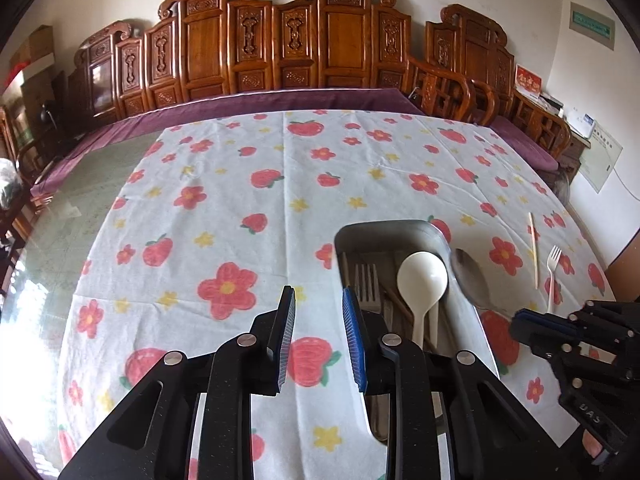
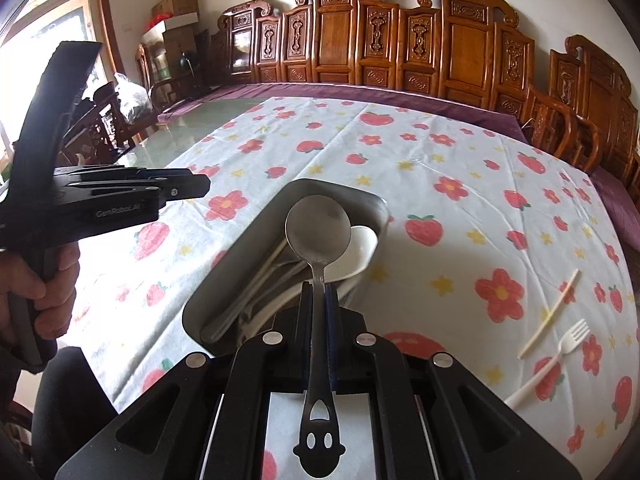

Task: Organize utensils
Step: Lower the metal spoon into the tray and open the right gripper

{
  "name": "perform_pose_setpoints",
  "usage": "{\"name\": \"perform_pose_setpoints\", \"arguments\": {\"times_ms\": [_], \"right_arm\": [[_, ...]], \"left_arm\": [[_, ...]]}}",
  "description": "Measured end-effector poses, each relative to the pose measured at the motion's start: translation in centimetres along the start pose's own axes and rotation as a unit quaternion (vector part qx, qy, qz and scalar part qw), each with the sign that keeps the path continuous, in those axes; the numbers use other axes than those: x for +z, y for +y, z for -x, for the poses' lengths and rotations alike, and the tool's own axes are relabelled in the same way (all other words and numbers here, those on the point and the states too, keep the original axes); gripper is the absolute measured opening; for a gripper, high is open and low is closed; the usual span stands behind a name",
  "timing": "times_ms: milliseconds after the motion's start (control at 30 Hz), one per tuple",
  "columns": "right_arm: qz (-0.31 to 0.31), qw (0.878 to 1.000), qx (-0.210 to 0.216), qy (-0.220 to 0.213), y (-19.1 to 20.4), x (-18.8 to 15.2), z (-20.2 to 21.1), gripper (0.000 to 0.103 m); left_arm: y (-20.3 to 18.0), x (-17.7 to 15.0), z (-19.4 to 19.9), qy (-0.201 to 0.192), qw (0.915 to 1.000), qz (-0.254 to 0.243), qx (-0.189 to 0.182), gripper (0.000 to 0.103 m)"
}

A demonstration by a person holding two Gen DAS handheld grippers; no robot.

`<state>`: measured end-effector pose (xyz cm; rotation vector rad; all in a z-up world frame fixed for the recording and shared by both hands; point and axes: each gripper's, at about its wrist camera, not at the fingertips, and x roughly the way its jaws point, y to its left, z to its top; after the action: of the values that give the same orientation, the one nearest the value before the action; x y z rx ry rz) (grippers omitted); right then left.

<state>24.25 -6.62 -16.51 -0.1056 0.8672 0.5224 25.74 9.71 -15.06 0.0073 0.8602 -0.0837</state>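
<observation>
Metal spoon [image 2: 318, 236], clamped by its handle in the right tongs [image 2: 319, 292], hung over the steel tray [image 2: 240, 248] for stowing; left tongs [image 1: 318, 320] stood apart, empty, beside the tray.

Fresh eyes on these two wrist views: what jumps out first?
The metal spoon clamped by its handle in the right gripper, its bowl over the steel tray already holding a white plastic spoon and other cutlery. The left gripper hangs open and empty over the strawberry-print tablecloth beside the tray. To the tray's right on the cloth lie a white plastic fork and a pale chopstick.
</observation>
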Motion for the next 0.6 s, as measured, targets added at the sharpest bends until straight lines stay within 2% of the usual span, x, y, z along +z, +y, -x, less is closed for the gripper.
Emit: {"name": "perform_pose_setpoints", "arguments": {"times_ms": [433,600], "right_arm": [[-0.022,0.999,0.01,0.047,1.4,1.6,-6.5,0.008],[-0.037,0.997,0.027,0.062,1.4,1.6,-8.2,0.007]], "left_arm": [[1.8,-0.1,0.8,-0.006,1.0,0.007,0.004,0.023],[2.2,-0.1,0.8,-0.005,0.9999,0.008,0.006,0.023]]}}
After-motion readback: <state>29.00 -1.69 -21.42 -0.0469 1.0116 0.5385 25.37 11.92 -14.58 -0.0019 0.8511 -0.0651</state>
